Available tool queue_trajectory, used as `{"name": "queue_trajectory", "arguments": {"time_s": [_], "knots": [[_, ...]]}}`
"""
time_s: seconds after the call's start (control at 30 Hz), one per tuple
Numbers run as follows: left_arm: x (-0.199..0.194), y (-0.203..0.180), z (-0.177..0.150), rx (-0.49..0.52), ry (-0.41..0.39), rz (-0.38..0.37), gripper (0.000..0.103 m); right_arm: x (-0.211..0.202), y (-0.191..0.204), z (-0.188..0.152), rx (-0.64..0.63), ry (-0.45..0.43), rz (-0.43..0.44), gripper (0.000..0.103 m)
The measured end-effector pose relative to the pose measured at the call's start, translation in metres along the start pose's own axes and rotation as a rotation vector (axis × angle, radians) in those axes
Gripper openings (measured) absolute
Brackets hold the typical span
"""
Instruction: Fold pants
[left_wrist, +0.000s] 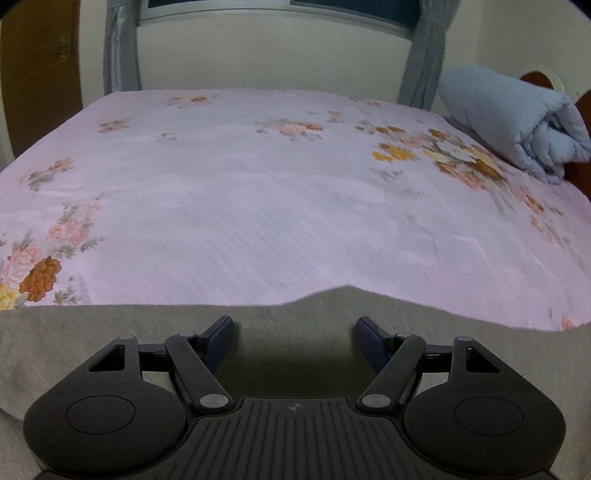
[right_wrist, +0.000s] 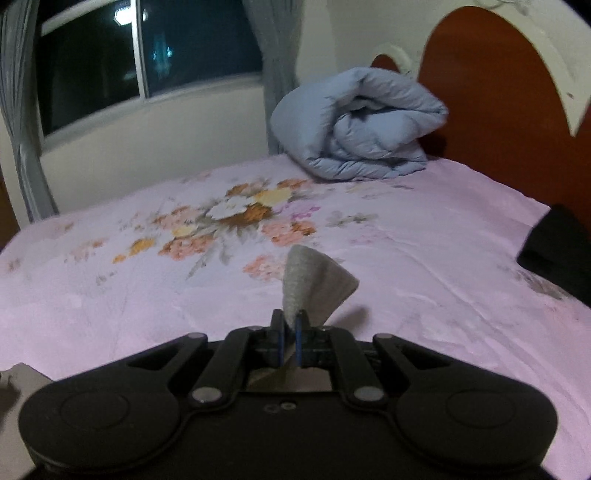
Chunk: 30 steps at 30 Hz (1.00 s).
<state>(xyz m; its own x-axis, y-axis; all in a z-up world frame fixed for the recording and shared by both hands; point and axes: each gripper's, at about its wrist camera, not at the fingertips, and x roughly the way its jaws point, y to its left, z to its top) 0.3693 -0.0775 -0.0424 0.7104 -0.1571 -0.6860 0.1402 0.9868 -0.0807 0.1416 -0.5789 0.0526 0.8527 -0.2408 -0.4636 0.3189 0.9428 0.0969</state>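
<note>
The pants (left_wrist: 110, 343) are grey and lie spread along the near edge of the bed (left_wrist: 258, 206), their far border running across the pink flowered sheet with a small peak near the middle. In the right wrist view a corner of the same grey cloth (right_wrist: 314, 280) stands up above the sheet, pinched into a cone.

The right gripper (right_wrist: 290, 332) is clenched on that corner: its two dark pads press together with the cloth between them, held above the sheet near the middle of the bed. The left gripper (left_wrist: 294, 339) is released, its fingers standing wide apart over the grey cloth at the near edge, with nothing between them; whether the tips touch the cloth I cannot tell.

At the far right corner of the bed a rolled light blue quilt (right_wrist: 354, 125) rests against the reddish-brown headboard (right_wrist: 491, 103). A dark piece of cloth (right_wrist: 557, 247) lies at the right edge of the bed. Beyond the far edge are a window (right_wrist: 147, 55) and grey curtains (left_wrist: 122, 48).
</note>
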Motion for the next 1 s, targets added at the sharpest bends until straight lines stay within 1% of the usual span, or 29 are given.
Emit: {"name": "queue_trajectory", "arguments": {"time_s": [0.2,0.33,0.4,0.53,0.67,0.87,0.93,1.0], "knots": [[0.002,-0.005,-0.004,0.030,0.024,0.006,0.073,-0.034,-0.040,-0.027,0.093,-0.041,-0.028,0.000],[0.006,-0.008,-0.007,0.042,0.036,0.017,0.073,-0.039,-0.071,-0.049,0.184,-0.010,-0.043,0.000],[0.006,-0.009,-0.008,0.045,0.038,0.021,0.073,-0.040,-0.081,-0.061,0.210,0.007,-0.053,0.000],[0.007,-0.009,-0.007,0.057,0.042,0.019,0.074,-0.050,-0.093,-0.078,0.252,-0.004,-0.040,0.000],[0.007,-0.008,-0.006,0.070,0.045,0.015,0.074,-0.063,-0.096,-0.078,0.280,-0.043,-0.020,0.000],[0.006,-0.006,-0.005,0.072,0.050,0.013,0.075,-0.079,-0.083,-0.052,0.217,-0.084,0.029,0.000],[0.004,-0.006,-0.004,0.071,0.050,0.008,0.075,-0.087,-0.082,-0.050,0.196,-0.087,0.025,0.000],[0.003,-0.006,-0.004,0.077,0.049,0.007,0.075,-0.086,-0.094,-0.060,0.223,-0.069,0.002,0.000]]}}
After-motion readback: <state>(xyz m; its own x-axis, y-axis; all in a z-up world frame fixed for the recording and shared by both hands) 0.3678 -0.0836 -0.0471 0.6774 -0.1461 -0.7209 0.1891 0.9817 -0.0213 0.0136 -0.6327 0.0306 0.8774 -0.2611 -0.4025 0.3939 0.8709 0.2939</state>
